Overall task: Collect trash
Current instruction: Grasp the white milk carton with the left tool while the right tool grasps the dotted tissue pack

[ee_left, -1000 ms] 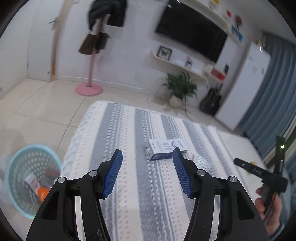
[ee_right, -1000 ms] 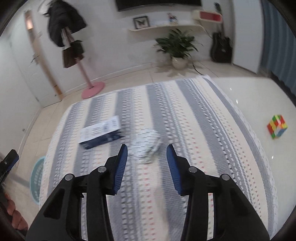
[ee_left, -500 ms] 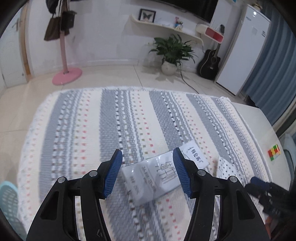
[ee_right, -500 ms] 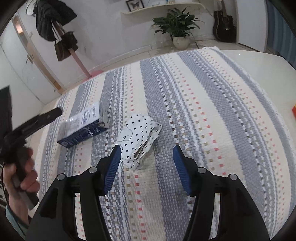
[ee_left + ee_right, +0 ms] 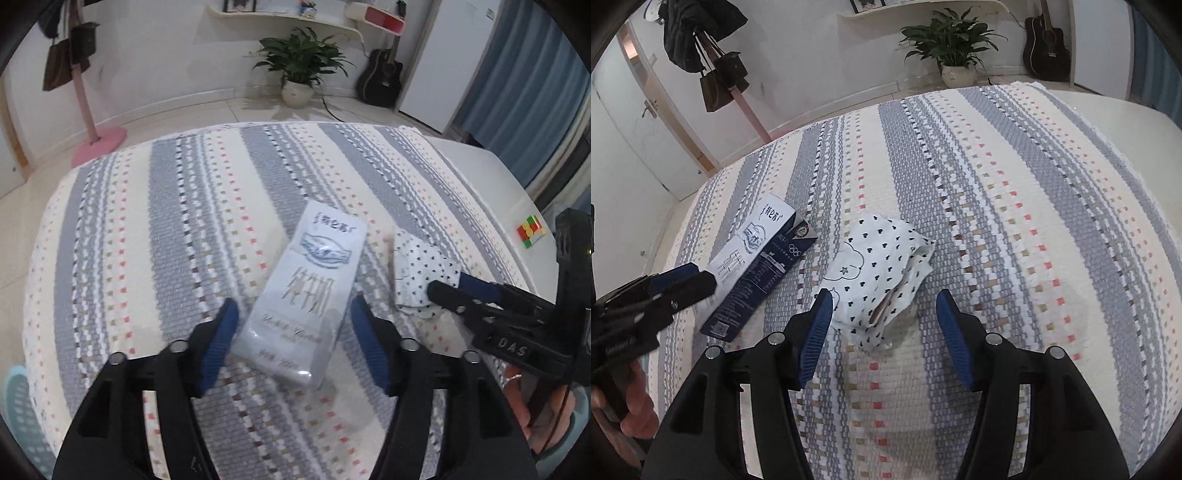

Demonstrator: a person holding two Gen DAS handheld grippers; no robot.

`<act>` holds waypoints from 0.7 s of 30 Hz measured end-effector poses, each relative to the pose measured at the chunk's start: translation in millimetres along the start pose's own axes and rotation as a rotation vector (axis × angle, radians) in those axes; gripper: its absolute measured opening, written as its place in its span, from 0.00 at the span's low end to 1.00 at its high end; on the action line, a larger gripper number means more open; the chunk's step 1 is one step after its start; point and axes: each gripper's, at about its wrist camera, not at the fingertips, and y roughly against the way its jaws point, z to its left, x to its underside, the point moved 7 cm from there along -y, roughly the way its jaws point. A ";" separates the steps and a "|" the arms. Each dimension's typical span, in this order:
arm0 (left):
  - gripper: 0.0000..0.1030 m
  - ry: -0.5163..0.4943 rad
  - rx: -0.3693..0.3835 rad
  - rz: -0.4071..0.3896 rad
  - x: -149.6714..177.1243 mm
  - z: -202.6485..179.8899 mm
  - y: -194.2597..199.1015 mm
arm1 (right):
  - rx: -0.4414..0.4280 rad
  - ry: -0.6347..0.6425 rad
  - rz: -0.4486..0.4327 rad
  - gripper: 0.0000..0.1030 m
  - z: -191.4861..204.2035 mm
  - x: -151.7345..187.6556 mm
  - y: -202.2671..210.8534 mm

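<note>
One milk carton (image 5: 310, 295), one crumpled wrapper (image 5: 882, 273), perhaps paper, striped rug (image 5: 1015, 221)

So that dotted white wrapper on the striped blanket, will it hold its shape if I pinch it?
Probably not. The dotted wrapper lies crumpled with loose folded edges, so it will likely squash and flop. It looks thin and light, so a nudge may slide it over the blanket. The right claw is open around it.

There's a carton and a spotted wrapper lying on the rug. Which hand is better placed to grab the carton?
The left. The left gripper has its jaws opening on either side of the carton, not yet pressing it. The right gripper is lined up on the wrapper instead.
</note>
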 end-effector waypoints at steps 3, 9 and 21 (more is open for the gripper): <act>0.65 -0.064 -0.107 0.001 -4.2 -6.0 -11.0 | 0.001 0.002 0.005 0.53 2.7 0.4 -5.1; 0.66 -0.153 -0.229 0.044 -0.1 -7.3 -37.6 | 0.021 0.006 -0.001 0.44 2.0 1.8 -12.8; 0.51 -0.101 -0.220 -0.044 9.1 -1.2 -13.6 | 0.010 0.092 -0.012 0.04 21.3 4.1 -12.8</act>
